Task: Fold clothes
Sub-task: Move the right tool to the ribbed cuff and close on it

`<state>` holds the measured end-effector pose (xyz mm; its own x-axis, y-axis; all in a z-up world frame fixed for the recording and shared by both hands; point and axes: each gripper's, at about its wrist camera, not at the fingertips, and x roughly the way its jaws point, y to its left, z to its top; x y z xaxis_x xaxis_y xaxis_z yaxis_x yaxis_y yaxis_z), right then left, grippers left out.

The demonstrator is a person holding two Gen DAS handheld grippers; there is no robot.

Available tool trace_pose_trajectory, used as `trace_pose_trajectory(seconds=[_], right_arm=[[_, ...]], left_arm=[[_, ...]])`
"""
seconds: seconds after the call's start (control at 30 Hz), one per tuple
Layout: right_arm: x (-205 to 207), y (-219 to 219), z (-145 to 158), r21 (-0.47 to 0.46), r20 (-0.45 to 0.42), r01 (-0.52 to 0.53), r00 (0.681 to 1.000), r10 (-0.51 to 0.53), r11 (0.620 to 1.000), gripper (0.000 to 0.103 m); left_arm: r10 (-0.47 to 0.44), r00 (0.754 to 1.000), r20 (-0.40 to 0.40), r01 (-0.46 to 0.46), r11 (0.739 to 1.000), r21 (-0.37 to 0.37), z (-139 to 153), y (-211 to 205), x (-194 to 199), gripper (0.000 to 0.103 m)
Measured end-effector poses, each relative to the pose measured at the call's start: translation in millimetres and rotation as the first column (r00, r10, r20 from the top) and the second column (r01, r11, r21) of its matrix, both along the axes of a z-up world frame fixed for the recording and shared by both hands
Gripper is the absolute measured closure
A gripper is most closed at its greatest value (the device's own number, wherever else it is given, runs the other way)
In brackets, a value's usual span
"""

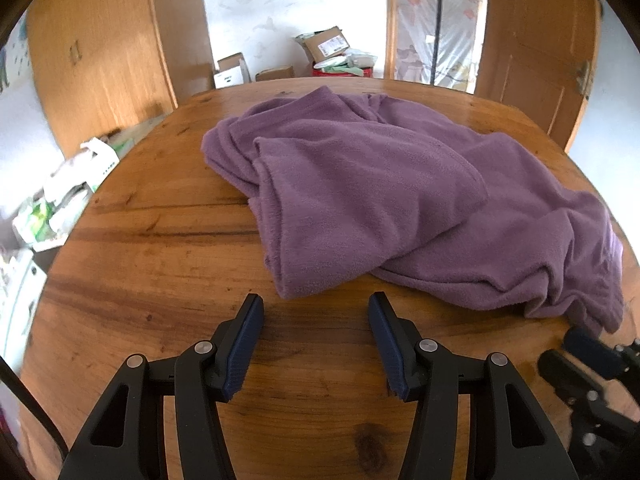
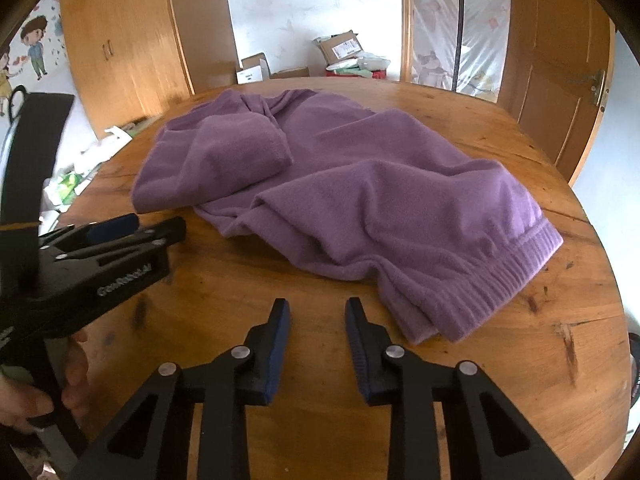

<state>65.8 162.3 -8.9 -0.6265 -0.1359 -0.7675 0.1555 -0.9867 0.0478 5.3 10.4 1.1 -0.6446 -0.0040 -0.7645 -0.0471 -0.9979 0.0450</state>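
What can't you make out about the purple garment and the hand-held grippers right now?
- Purple fleece garment: its layers are bunched over each other in both wrist views, so the neckline and second sleeve are hidden.
- Right hand-held gripper: cut off by the left wrist view's edge and blurred; only the right wrist view shows it open.
- Cardboard box label: too small to read.

Rumpled purple fleece sweater (image 2: 340,184) on table
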Motion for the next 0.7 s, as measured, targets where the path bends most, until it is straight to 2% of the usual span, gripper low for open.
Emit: trace_pose_trajectory(seconds=[0.27, 0.4, 0.43, 0.47, 0.57, 0.7], right_arm=[[15, 11, 12, -0.036, -0.038, -0.048, 0.998, 0.046, 0.998, 0.073], [18, 29, 17, -0.026, -0.060, -0.030, 0.998, 0.028, 0.999, 0.076], [19, 34, 18, -0.024, -0.066, -0.023, 0.998, 0.021, 0.999, 0.084], [20, 39, 19, -0.021, -0.071, -0.016, 0.997, 0.015, 1.000, 0.088], [22, 54, 23, -0.012, -0.089, 0.004, 0.996, -0.005, 1.000, 0.088], [25, 74, 29, -0.002, -0.112, 0.031, 0.993, -0.031, 1.000, 0.087]], left_arm=[[-0.066, 0.998, 0.010, 0.065, 0.997, 0.042, 1, 10, 8, 0.046], [-0.146, 0.989, -0.021, 0.147, 0.988, 0.051, 7, 18, 19, 0.046], [-0.171, 0.985, -0.031, 0.172, 0.984, 0.048, 9, 21, 20, 0.046], [-0.201, 0.979, -0.040, 0.203, 0.978, 0.057, 13, 25, 22, 0.046], [-0.281, 0.956, -0.083, 0.288, 0.953, 0.089, 27, 36, 29, 0.047], [-0.385, 0.918, -0.096, 0.394, 0.913, 0.109, 38, 53, 31, 0.047]])
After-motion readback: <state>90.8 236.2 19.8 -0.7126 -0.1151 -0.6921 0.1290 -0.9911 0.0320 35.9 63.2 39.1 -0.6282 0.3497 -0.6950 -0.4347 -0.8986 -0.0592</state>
